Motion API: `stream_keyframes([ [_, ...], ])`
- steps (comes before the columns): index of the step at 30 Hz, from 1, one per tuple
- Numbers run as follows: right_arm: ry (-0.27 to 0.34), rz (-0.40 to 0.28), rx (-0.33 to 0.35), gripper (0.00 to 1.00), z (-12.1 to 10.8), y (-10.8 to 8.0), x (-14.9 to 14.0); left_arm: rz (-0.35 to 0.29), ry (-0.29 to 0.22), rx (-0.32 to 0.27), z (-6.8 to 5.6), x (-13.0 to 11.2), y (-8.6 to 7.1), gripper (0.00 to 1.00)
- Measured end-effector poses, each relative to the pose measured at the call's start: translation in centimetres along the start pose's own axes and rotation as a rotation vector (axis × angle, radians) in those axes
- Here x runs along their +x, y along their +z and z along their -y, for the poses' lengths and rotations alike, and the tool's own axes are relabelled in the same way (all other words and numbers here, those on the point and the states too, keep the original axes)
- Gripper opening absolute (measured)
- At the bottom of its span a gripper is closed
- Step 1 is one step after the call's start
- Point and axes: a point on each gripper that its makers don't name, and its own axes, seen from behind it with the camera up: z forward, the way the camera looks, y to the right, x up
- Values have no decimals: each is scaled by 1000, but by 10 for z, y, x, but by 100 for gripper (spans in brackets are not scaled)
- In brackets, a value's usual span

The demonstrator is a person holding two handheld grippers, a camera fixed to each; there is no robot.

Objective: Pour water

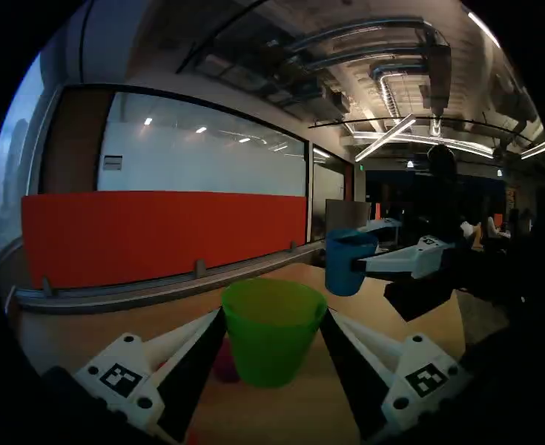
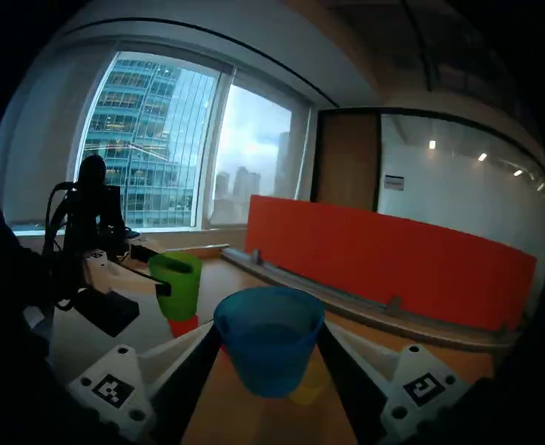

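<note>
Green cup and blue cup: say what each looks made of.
Green cup: probably plastic, smooth and slightly translucent; its thin wall glows evenly with a soft sheen. Blue cup: likely the same kind of plastic, semi-translucent; the rim is thin and the inside shows faintly through the wall.

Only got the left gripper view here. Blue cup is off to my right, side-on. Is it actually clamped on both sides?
Observer: Yes. In the right gripper view both fingers of the right hand-held gripper press the blue cup, one on each side.
Operator: Tilted?
Observer: No, its rim sits level. That view looks down into it: pale flat blue inside, water or bare bottom I cannot tell.
Operator: Anything below it?
Observer: A yellowish round thing on the table, partly hidden behind the cup.
</note>
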Motion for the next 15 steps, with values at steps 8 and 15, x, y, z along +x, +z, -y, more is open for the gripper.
stream_keyframes([
  [8,-94,2,10,90,-4,4,17,3,-6,-19,-7,-3,1,87],
  [15,-192,-1,20,90,-7,10,36,3,-8,-33,-12,-5,2,87],
])
